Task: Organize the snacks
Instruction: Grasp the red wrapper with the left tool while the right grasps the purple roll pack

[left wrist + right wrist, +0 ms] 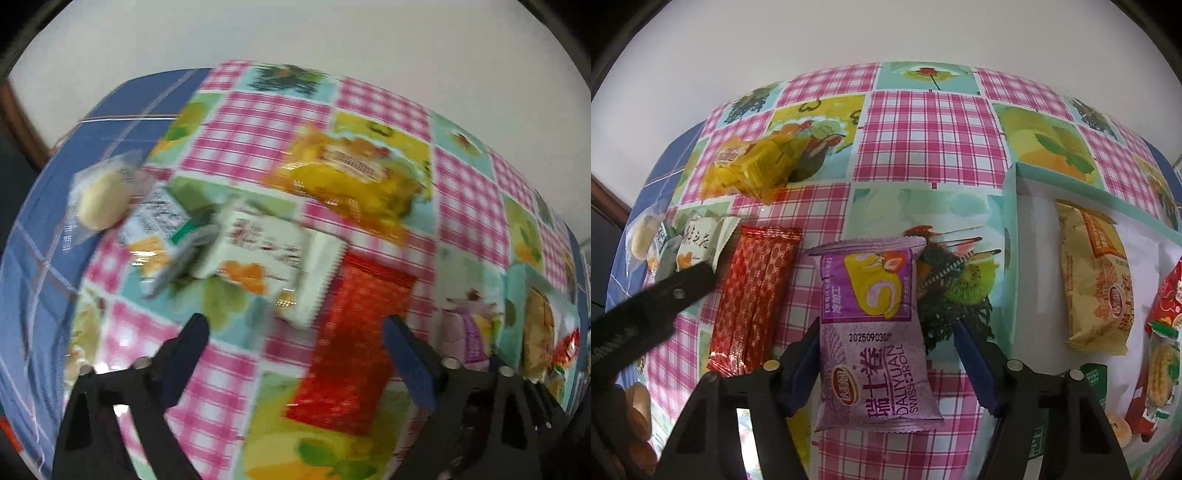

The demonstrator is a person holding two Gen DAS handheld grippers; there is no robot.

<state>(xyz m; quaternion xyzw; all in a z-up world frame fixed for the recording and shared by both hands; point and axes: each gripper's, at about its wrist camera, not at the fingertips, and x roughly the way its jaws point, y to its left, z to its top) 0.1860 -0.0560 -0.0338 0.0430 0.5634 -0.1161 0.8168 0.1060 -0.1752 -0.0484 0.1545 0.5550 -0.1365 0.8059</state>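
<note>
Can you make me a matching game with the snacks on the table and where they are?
Snacks:
1. purple Swiss roll packet
2. long red packet
3. yellow bag
4. tan cracker packet

Places:
A. inside the white box
B. far back on the left of the tablecloth
C. between the open right gripper fingers
D. just left of the purple packet

Pairs: 1-C, 2-D, 3-B, 4-A
</note>
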